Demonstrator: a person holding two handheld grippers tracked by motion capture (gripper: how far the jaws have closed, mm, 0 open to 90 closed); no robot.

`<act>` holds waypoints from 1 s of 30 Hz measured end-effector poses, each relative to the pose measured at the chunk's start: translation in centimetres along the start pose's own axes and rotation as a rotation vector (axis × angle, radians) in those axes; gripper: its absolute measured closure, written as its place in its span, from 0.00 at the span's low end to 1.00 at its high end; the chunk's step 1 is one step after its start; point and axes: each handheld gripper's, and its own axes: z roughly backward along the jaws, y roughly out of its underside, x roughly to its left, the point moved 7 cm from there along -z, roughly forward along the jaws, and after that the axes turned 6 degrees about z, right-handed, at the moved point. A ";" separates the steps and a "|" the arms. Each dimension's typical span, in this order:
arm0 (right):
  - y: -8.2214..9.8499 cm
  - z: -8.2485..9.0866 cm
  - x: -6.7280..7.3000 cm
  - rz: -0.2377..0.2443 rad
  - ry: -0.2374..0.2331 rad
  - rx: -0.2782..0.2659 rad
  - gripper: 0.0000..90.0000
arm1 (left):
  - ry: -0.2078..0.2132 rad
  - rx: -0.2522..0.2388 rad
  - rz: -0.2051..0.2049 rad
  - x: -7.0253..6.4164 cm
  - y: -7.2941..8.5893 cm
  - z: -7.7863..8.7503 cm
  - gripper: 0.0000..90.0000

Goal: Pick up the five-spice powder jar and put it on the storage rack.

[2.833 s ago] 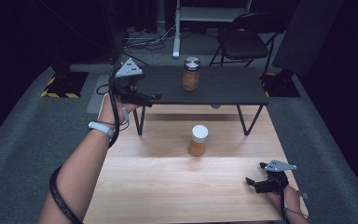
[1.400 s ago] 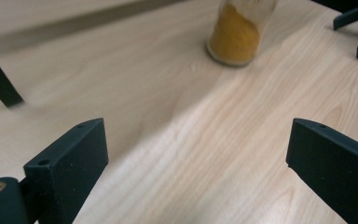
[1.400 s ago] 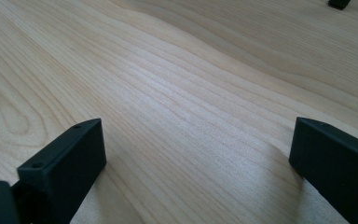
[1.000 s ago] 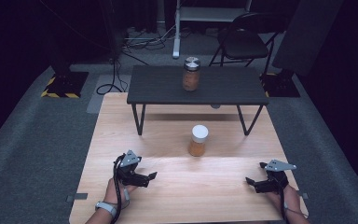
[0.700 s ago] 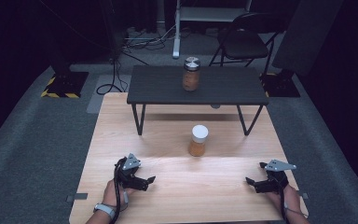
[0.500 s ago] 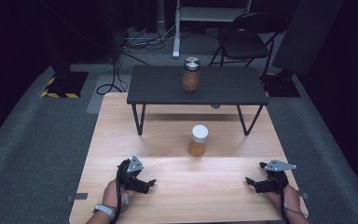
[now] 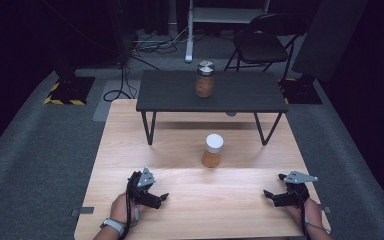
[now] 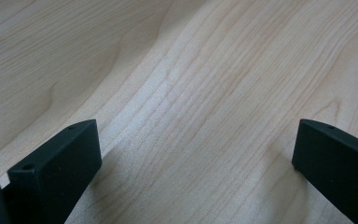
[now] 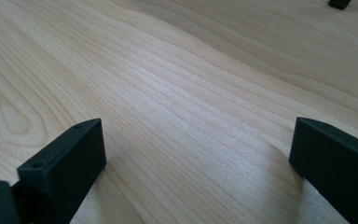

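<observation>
Resting near the front edge of the surface (image 7: 130,145), your left gripper (image 7: 161,198) and right gripper (image 7: 269,194) show jaws wide and empty; the left's have just been opening. Reaching hastily could topple the white-lidded jar (image 7: 213,150) at mid-surface. Behind it, the small dark table (image 7: 170,92) carries a second jar (image 7: 205,79).

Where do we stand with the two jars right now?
One jar, silver lid, already stands on the black side table. Nothing is in hand: the left claw and right claw rest open on the wooden table, the left one having just opened. The white-lidded jar stands untouched, probably next.
</observation>
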 end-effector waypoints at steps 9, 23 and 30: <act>0.0 0.0 0.0 0.000 0.000 0.000 0.03 | -0.003 -0.010 0.002 -0.1 0.1 -0.1 0.00; 0.0 0.0 0.0 0.000 -0.001 0.001 0.03 | -0.006 -0.012 0.002 -0.1 0.1 -0.1 0.01; 0.0 0.0 0.0 0.000 -0.002 0.001 0.03 | -0.008 -0.013 0.003 -0.2 0.2 -0.1 0.01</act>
